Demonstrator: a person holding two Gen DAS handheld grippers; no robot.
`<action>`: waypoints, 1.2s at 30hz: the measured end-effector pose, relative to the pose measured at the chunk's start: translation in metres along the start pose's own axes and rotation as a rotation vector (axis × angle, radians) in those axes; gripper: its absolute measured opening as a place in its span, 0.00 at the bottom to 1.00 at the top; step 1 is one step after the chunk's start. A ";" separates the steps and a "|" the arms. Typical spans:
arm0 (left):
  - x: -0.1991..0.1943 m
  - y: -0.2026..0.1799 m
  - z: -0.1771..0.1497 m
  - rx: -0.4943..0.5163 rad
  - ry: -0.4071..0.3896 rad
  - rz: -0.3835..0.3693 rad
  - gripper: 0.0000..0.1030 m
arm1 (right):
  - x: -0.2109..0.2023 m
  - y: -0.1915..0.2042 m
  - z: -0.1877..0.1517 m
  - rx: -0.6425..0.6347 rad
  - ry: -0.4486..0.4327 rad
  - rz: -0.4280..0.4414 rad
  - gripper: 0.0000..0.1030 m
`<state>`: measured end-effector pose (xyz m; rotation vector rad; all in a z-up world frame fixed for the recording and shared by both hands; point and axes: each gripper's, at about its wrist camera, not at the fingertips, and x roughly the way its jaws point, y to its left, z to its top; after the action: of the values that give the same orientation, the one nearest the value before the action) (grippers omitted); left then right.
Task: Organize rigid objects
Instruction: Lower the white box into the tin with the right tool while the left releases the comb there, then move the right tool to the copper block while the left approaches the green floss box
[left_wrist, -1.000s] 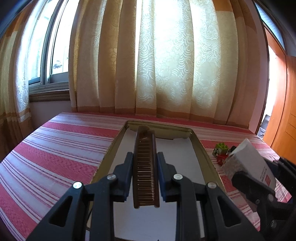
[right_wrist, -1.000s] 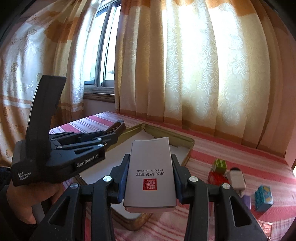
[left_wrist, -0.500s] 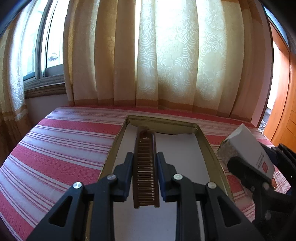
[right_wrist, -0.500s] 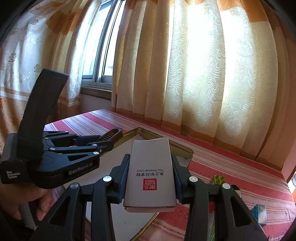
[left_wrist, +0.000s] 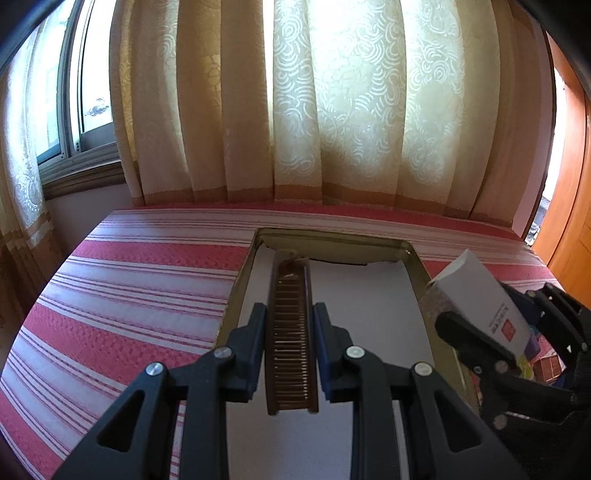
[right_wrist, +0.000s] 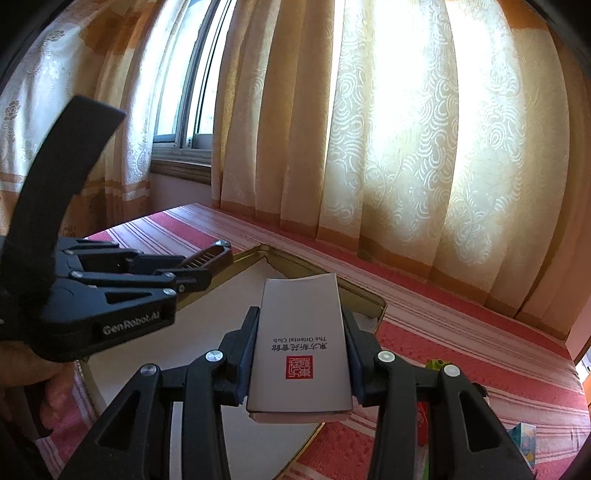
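Note:
My left gripper (left_wrist: 289, 317) is shut on a long brown comb (left_wrist: 291, 332) and holds it lengthwise over the left part of a gold-rimmed tray (left_wrist: 417, 258) lined with white paper. My right gripper (right_wrist: 301, 328) is shut on a white box (right_wrist: 301, 339) with a red seal and "The Oriental Club" print, held above the tray's right side (right_wrist: 373, 299). The box (left_wrist: 480, 302) and right gripper show at the right in the left wrist view. The left gripper (right_wrist: 199, 275) with the comb tip (right_wrist: 210, 253) shows at the left in the right wrist view.
The tray lies on a red and white striped cloth (left_wrist: 140, 288). Small items lie right of the tray: a green toy (right_wrist: 437, 365) and a teal box (right_wrist: 524, 439). Curtains (left_wrist: 332, 110) and a window (left_wrist: 85, 110) stand behind.
Both grippers have moved forward over the tray with their objects held. The right gripper and box have come closer to the tray's right rim.

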<state>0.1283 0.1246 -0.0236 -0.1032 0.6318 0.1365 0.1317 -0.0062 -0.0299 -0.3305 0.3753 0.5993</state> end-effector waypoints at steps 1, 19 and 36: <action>0.002 -0.001 0.001 0.007 0.008 0.003 0.23 | 0.003 -0.001 0.000 0.003 0.008 0.006 0.42; 0.036 -0.006 0.020 0.089 0.129 0.031 0.23 | 0.057 -0.019 0.002 0.050 0.138 0.033 0.42; 0.007 -0.009 0.018 0.078 0.004 0.104 0.75 | 0.045 -0.029 0.000 0.076 0.116 -0.040 0.72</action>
<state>0.1461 0.1190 -0.0132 0.0046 0.6459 0.2113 0.1837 -0.0074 -0.0444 -0.3003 0.5002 0.5267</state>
